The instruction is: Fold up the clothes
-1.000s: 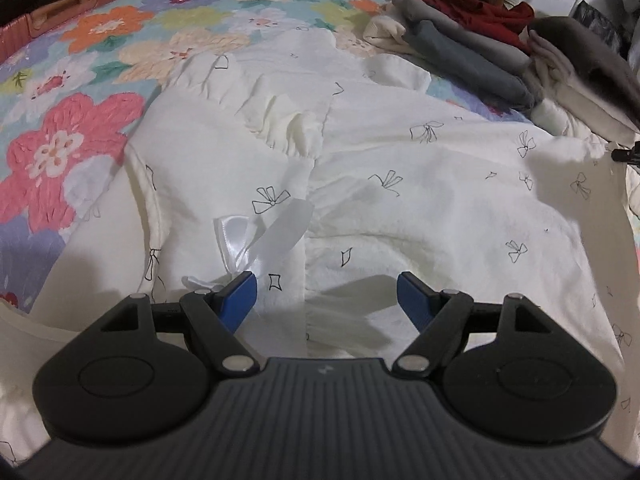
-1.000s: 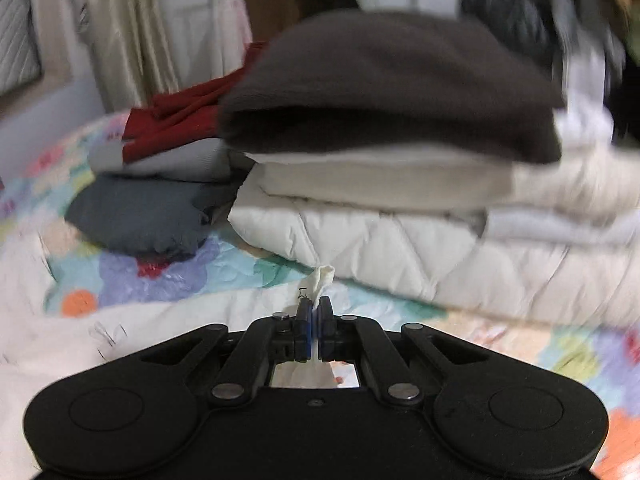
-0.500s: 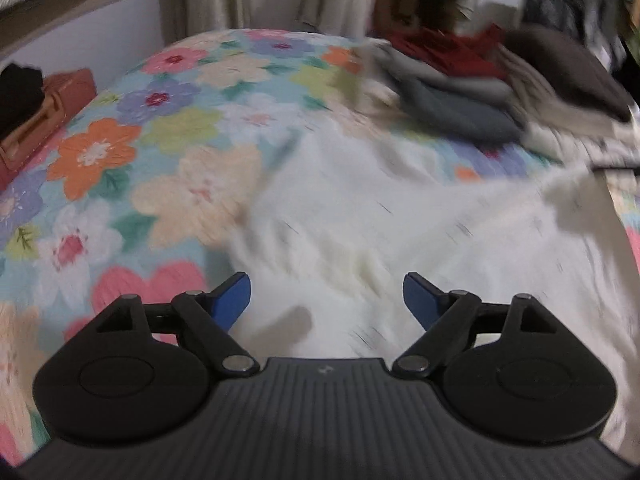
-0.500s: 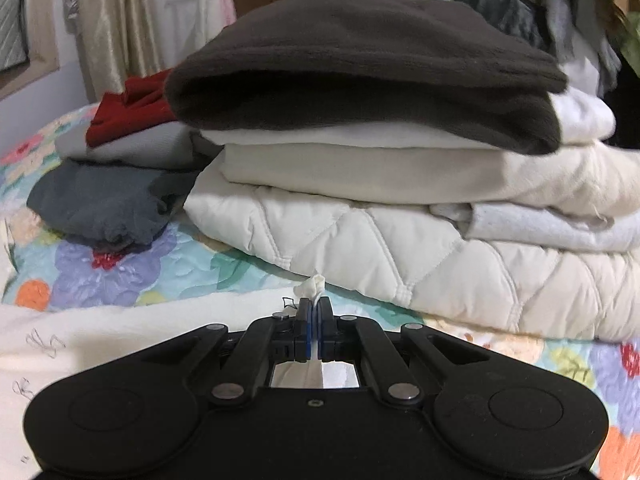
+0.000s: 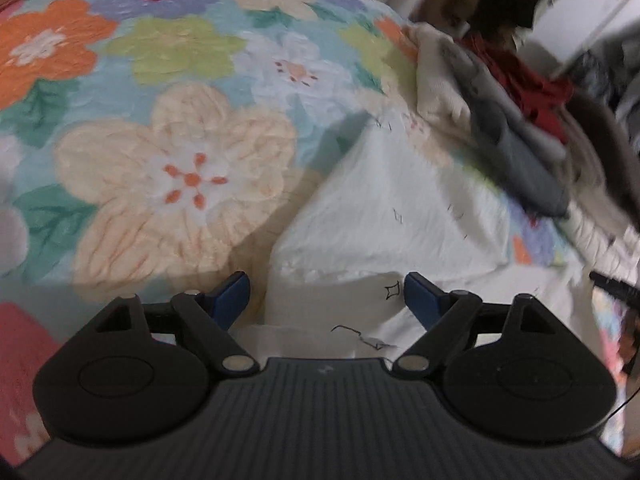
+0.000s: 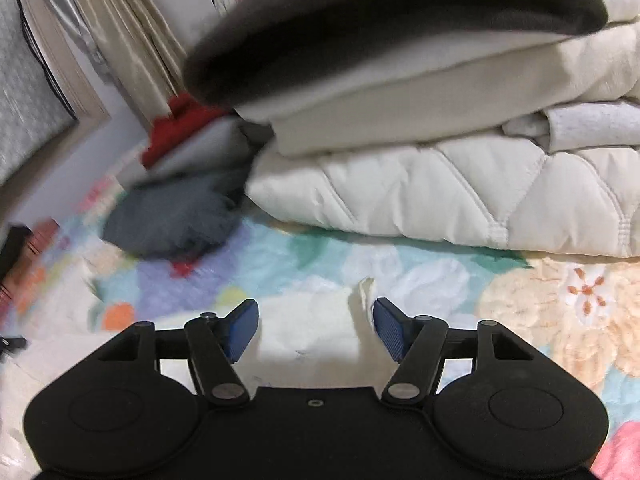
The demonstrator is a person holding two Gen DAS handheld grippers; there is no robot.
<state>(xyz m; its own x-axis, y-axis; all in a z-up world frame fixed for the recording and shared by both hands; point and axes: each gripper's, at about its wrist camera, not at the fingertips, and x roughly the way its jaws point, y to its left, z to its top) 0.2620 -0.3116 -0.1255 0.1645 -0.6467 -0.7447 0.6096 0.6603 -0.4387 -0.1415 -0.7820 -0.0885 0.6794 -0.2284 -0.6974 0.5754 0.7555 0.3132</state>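
A white garment [image 5: 392, 216] with small black bow prints lies on the floral bedspread [image 5: 180, 128]. In the left wrist view my left gripper [image 5: 326, 296] is open, its blue pads [image 5: 230, 294] astride a folded edge of the garment. In the right wrist view my right gripper [image 6: 314, 326] is open and empty. A corner of the white garment [image 6: 362, 300] stands up between its pads, close to the right pad [image 6: 390, 328].
A tall stack of folded bedding and clothes [image 6: 440, 128] with a dark brown piece on top stands just beyond the right gripper. A grey garment [image 6: 172, 220] and a red one [image 6: 176, 128] lie to its left. Curtains [image 6: 120, 40] hang behind.
My right gripper was shut on the garment's corner and is now open, the corner released. My left gripper has moved up the bed toward the garment's far edge, staying open.
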